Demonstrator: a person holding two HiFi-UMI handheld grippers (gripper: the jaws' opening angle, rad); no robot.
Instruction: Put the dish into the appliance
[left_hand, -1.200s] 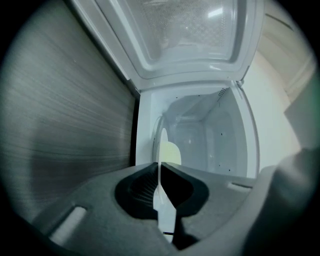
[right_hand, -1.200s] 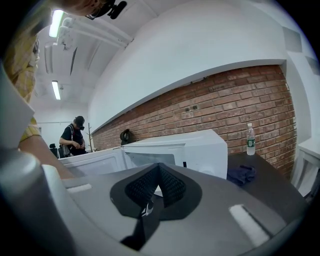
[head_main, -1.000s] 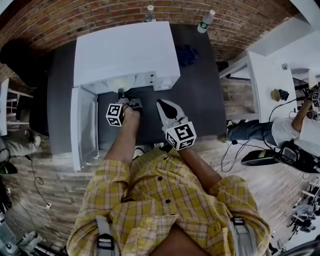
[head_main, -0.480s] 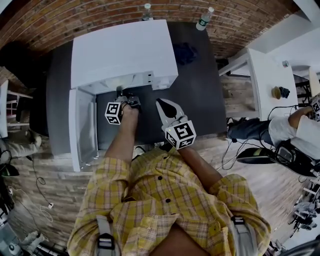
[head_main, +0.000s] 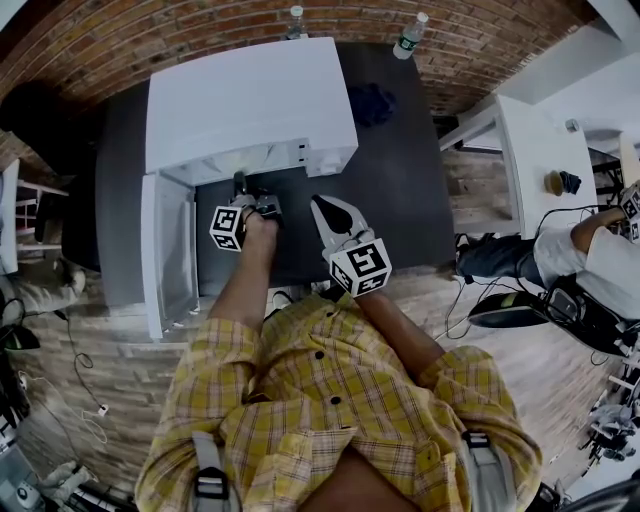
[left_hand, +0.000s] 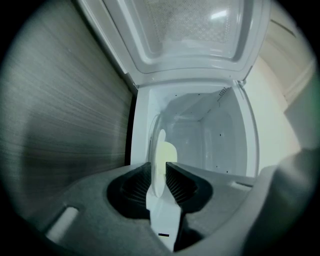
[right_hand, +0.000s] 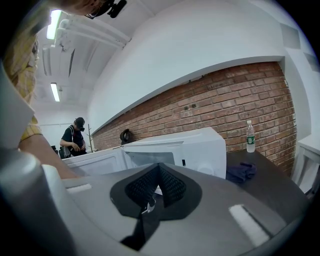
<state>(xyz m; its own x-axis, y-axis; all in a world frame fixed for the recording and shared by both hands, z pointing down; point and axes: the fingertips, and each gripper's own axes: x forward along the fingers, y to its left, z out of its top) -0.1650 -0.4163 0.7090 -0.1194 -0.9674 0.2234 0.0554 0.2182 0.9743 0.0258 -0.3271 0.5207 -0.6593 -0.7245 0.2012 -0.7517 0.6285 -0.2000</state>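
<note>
The left tool (left_hand: 160, 175) is clamped on a thin, pale dish (left_hand: 159, 157), held edge-on at the open mouth of the smooth white microwave (left_hand: 200, 125). The right tool (right_hand: 159, 172), ribbed jaws together, hangs over the dark worktop (head_main: 400, 190).

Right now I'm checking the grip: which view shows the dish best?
The left gripper view: the dish sits edge-on in the left tongs, facing the open microwave. The head view and right gripper view don't show it.
</note>
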